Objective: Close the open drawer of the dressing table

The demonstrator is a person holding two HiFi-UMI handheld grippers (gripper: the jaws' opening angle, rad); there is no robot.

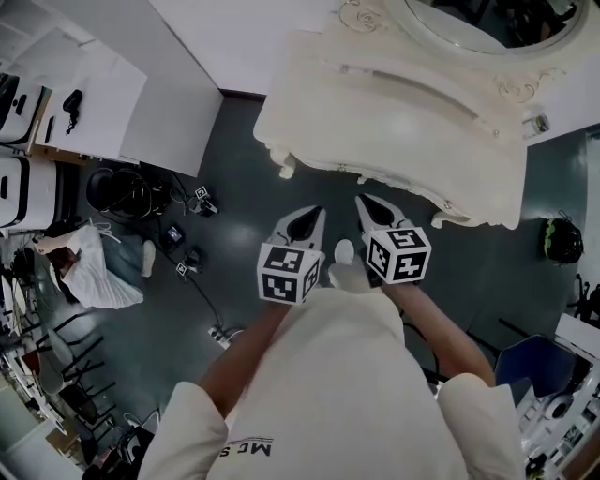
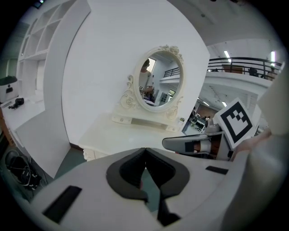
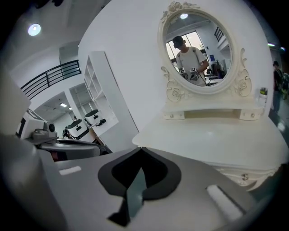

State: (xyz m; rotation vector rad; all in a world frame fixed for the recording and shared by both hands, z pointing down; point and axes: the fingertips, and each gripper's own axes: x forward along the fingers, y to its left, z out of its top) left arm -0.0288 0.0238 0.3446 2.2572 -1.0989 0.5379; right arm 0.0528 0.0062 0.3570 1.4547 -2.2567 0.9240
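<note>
**Spotter:** You've got both tools up in front of the dressing table (image 1: 394,122). The left hand-held gripper (image 1: 312,214) and right hand-held gripper (image 1: 366,202) sit side by side, just clear of its front edge and touching nothing.

**Caller:** Jaws?

**Spotter:** Pressed together on both, nothing pinched. Each gripper's own view shows the pads meeting, with only the table beyond.

**Caller:** And the drawer you're meant to shut?

**Spotter:** That's the catch. From your head the tabletop overhangs the front, so the drawer face is hidden. The right gripper view catches a small knob (image 3: 245,177) under the table's edge, low and to the right. The front there looks flush, and I can't see any drawer standing out.

**Caller:** So which step?

**Spotter:** My read is the push is finished, or you're between moves. If a drawer is out, you'd set closed tips flat on its front and press straight in.

**Caller:** Anything else unclear?

**Spotter:** The far left of the front is cut off in both gripper views, and the mirror (image 1: 487,23) is clipped at the top from your head.
</note>
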